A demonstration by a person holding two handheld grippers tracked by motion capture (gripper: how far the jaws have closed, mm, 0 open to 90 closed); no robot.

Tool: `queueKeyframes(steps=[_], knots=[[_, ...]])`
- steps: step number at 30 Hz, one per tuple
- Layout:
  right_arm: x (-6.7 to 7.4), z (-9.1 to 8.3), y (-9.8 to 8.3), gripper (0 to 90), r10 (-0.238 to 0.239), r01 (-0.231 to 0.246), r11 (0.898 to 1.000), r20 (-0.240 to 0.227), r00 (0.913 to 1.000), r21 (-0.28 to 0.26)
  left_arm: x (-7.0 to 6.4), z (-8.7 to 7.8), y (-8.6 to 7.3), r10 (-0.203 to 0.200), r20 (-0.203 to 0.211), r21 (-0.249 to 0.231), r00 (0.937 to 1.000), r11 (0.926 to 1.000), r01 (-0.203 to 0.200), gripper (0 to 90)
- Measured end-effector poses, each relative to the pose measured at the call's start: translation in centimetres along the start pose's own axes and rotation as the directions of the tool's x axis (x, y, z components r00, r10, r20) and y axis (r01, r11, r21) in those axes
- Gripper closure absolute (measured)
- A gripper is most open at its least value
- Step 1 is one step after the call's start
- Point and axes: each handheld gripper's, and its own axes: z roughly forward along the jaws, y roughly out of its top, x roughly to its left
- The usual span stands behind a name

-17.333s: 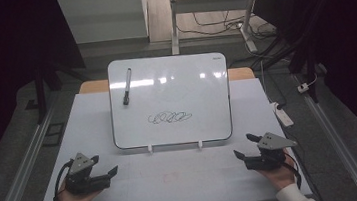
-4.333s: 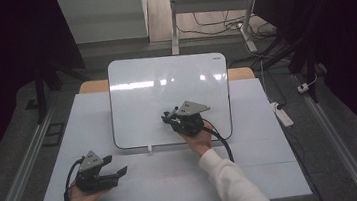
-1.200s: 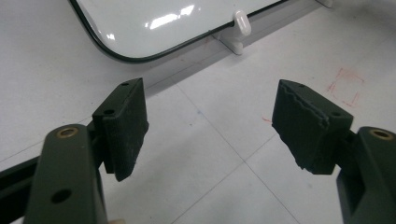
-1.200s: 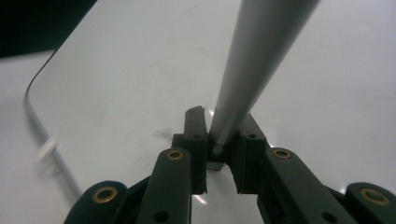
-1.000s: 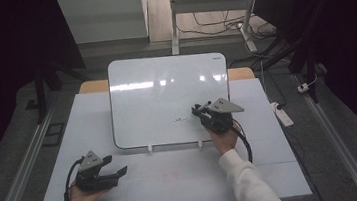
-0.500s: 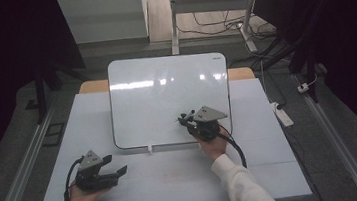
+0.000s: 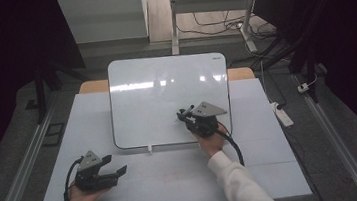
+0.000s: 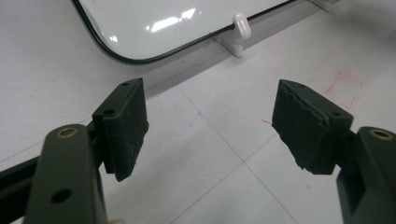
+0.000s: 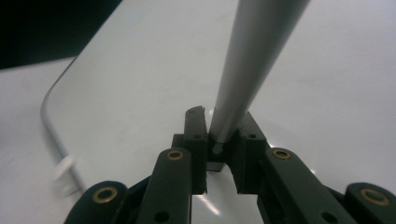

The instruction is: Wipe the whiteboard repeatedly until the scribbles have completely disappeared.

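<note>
A white whiteboard (image 7: 165,87) lies on the table, its surface wiped except for a faint trace near its lower middle. My right gripper (image 7: 184,115) hovers over the board's lower right part, shut on a grey marker (image 7: 186,111). In the right gripper view the marker's grey shaft (image 9: 252,56) rises from between the pads of my right gripper (image 9: 223,122) over the glossy board (image 9: 140,70). My left gripper (image 7: 115,165) rests near the table's front left, open and holding nothing. The left gripper view shows my left gripper (image 8: 210,126) above bare table, short of the board's corner (image 8: 154,23).
A small white clip (image 7: 149,148) sits at the board's near edge, also seen as the clip (image 8: 241,25). The white table (image 7: 175,181) has faint red marks (image 8: 343,86). A power strip (image 7: 279,112) lies off the table's right side, by floor rails.
The scribble seen long ago on the board is gone, and the marker left the board's upper left. Over the last second my right gripper slid left with the marker. The left gripper stayed put.
</note>
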Motion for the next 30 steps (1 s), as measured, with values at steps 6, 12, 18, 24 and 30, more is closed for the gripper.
queueKeyframes(steps=[6,12,18,24,30], knots=[[0.2,0.5,0.2,77.9,-0.004,0.004,1.0,-0.03,0.9996,0.002,0.0,-0.1,0.0,0.002,0.001,-0.003,1.0,1.0,-0.002,27.1],[1.6,0.9,0.0,77.9,-0.074,0.077,0.996,-0.065,0.9951,0.047,0.0,0.0,0.0,0.004,0.002,0.0,1.0,1.0,-0.004,27.1],[0.2,0.1,0.2,77.9,-0.012,0.012,1.0,-0.012,0.9999,0.019,0.0,-0.1,0.0,-0.002,-0.002,-0.005,1.0,1.0,0.002,27.1],[1.0,0.4,-0.4,77.8,-0.002,0.013,0.996,-0.119,0.9929,0.086,0.0,-0.2,0.0,0.002,-0.003,-0.007,1.0,1.0,-0.002,27.1],[0.2,-2.2,0.7,77.8,0.018,-0.013,0.999,-0.138,0.9902,0.041,0.1,0.0,0.1,-0.003,-0.006,-0.011,1.0,0.9999,0.003,27.2]])
